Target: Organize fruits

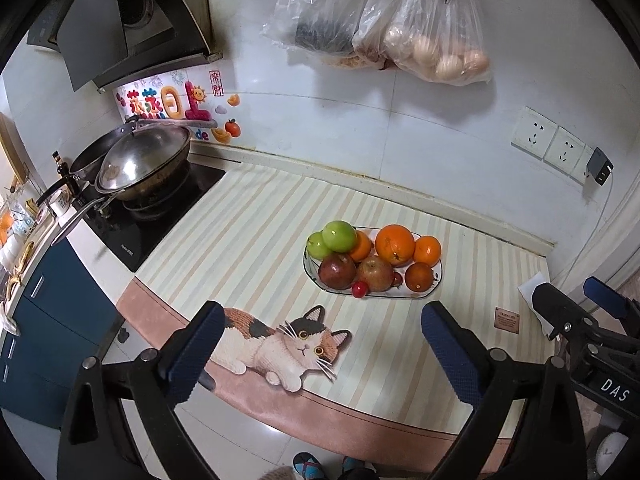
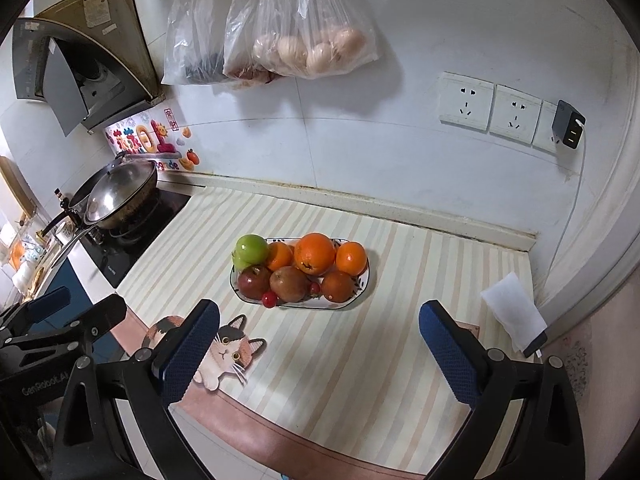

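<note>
My left gripper [image 1: 320,344] and right gripper [image 2: 320,344] hover spread wide, grasping nothing; ahead, the fruit plate [image 2: 362,284] rests heaped on the striped mat [image 2: 360,360].

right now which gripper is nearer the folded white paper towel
Right. The right gripper hovers open with the folded white paper towel just beyond its right finger. The left gripper is open farther left, over the cat picture.

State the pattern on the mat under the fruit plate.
Cream and beige striped mat with a calico cat print; clearest in the left wrist view.
</note>
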Tool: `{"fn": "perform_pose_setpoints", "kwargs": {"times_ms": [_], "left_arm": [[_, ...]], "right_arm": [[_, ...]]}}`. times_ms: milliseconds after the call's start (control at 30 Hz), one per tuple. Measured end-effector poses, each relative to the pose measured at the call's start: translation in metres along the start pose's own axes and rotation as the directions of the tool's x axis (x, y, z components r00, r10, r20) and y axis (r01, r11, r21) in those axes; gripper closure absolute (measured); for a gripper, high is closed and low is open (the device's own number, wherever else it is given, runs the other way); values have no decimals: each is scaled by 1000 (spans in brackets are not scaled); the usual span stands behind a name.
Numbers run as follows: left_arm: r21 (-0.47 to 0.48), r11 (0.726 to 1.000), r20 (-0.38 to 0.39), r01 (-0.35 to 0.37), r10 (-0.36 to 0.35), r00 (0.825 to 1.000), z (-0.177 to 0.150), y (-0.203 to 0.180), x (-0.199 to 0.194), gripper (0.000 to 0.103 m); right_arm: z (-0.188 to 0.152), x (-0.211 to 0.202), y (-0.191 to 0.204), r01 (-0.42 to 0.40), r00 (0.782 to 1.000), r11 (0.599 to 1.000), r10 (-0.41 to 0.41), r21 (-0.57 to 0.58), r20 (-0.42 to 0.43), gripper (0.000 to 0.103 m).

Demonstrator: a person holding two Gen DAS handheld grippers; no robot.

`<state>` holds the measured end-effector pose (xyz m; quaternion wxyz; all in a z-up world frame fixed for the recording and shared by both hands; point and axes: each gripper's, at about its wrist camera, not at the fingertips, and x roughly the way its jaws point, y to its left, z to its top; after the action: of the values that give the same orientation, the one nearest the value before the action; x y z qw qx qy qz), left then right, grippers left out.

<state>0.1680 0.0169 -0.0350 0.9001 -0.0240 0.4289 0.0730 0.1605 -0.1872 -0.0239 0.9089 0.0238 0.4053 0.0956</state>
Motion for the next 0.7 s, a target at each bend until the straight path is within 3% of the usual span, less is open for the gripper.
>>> {"fn": "perform_pose_setpoints", "kwargs": {"times_ms": [700], "left_arm": [[0,1000,-5,-6,6,1000,-6,1,0,2]], "right_arm": [[-6,-7,-1,22,1000,1000,-22,-8,6,1]]}}
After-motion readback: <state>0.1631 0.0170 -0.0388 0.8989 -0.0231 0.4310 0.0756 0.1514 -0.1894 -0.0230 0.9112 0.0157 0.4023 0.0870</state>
